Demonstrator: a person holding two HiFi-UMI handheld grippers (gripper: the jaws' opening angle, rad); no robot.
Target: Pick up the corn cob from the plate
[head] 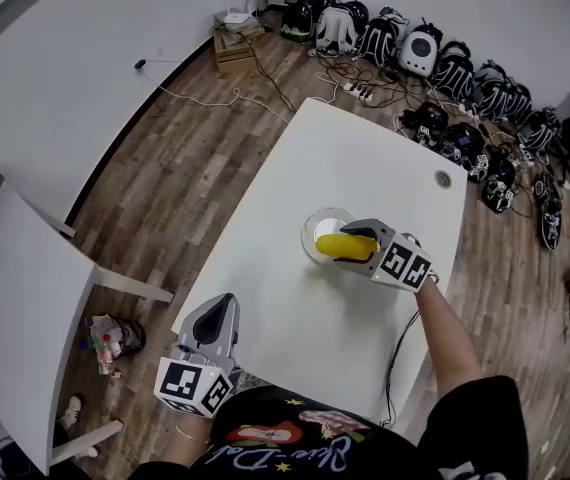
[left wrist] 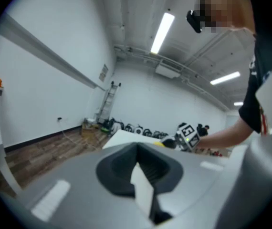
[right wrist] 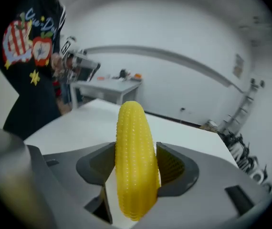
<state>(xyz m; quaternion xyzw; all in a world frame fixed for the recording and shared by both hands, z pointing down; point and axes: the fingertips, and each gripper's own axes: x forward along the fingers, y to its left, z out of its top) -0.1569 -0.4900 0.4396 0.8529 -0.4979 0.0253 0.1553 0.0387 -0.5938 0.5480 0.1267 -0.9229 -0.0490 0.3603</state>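
Observation:
The yellow corn cob (head: pixel 345 246) is lifted just above the white plate (head: pixel 314 226) in the middle of the white table (head: pixel 295 308). My right gripper (head: pixel 353 245) is shut on it. In the right gripper view the corn cob (right wrist: pixel 135 166) stands lengthwise between the jaws of the right gripper (right wrist: pixel 136 175), with both ribbed pads against its sides. My left gripper (head: pixel 220 313) hovers at the table's near left corner, jaws together and nothing in them. In the left gripper view the left gripper (left wrist: pixel 138 175) points level across the table toward the right gripper (left wrist: pixel 186 135).
A second white table (head: pixel 25 308) stands to the left with small items on it. Several backpacks (head: pixel 445 68) and cables line the far wall beside a cardboard box (head: pixel 235 48). A black cable (head: pixel 400 353) hangs over the table's near right edge.

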